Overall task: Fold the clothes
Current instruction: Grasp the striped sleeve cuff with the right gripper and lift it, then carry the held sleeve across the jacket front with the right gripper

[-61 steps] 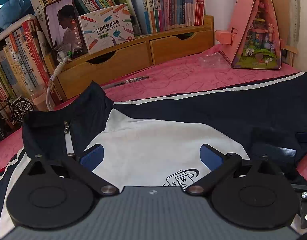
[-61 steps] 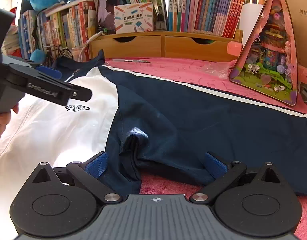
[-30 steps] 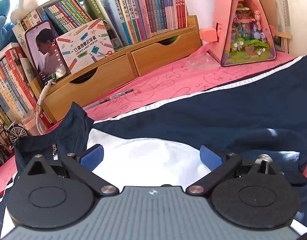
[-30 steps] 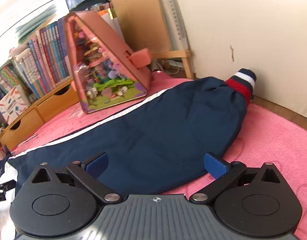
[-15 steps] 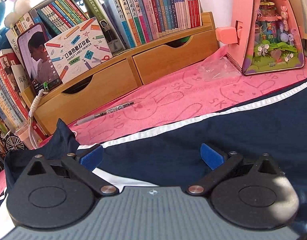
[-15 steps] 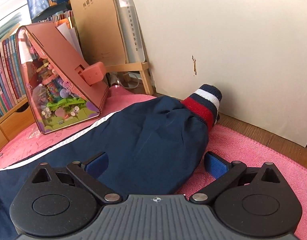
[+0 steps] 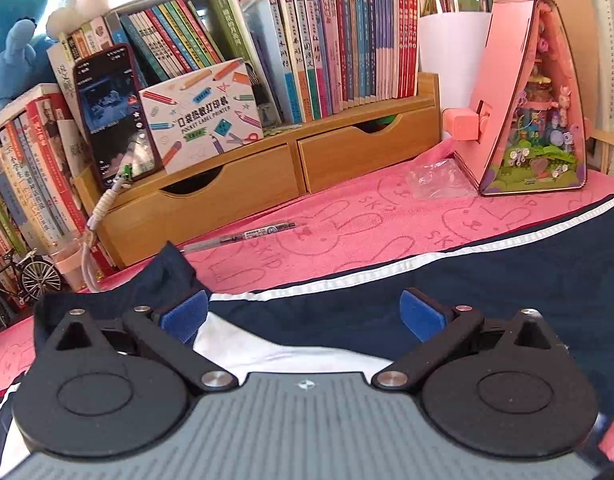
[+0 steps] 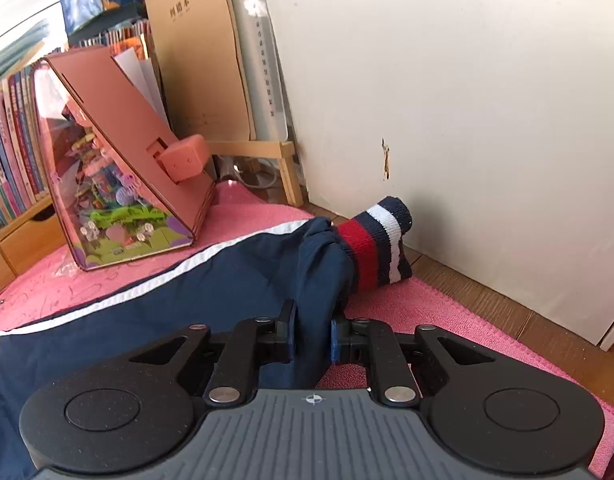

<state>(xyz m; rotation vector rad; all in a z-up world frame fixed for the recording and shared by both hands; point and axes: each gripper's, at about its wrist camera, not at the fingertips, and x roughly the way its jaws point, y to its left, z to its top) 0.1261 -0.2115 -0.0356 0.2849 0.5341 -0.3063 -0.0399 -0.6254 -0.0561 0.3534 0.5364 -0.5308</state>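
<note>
The navy jacket (image 7: pixel 507 280) lies spread on the pink towel (image 7: pixel 347 232), its striped cuff (image 8: pixel 377 240) at the far right by the white wall (image 8: pixel 467 80). The right gripper (image 8: pixel 311 338) is closing, its 2 pads pinching the sleeve (image 8: pixel 315 272) just short of the cuff. The left gripper (image 7: pixel 303 312) is spread wide over the jacket's shoulder, gripping nothing.

Desk clutter behind a pink towel

A pink bunny-print towel (image 7: pixel 347 240) covers the surface, with a pen (image 7: pixel 243 238) lying on it before a wooden two-drawer shelf (image 7: pixel 267 176) full of upright books (image 7: pixel 347 36). A phone (image 7: pixel 115 116) and a label-printer box (image 7: pixel 199 116) lean against the books. A pink triangular diorama house (image 8: pixel 119 184) stands just beside crumpled clear plastic (image 7: pixel 435 178), possibly a bag. A model bicycle (image 7: pixel 23 276) sits far left.
</note>
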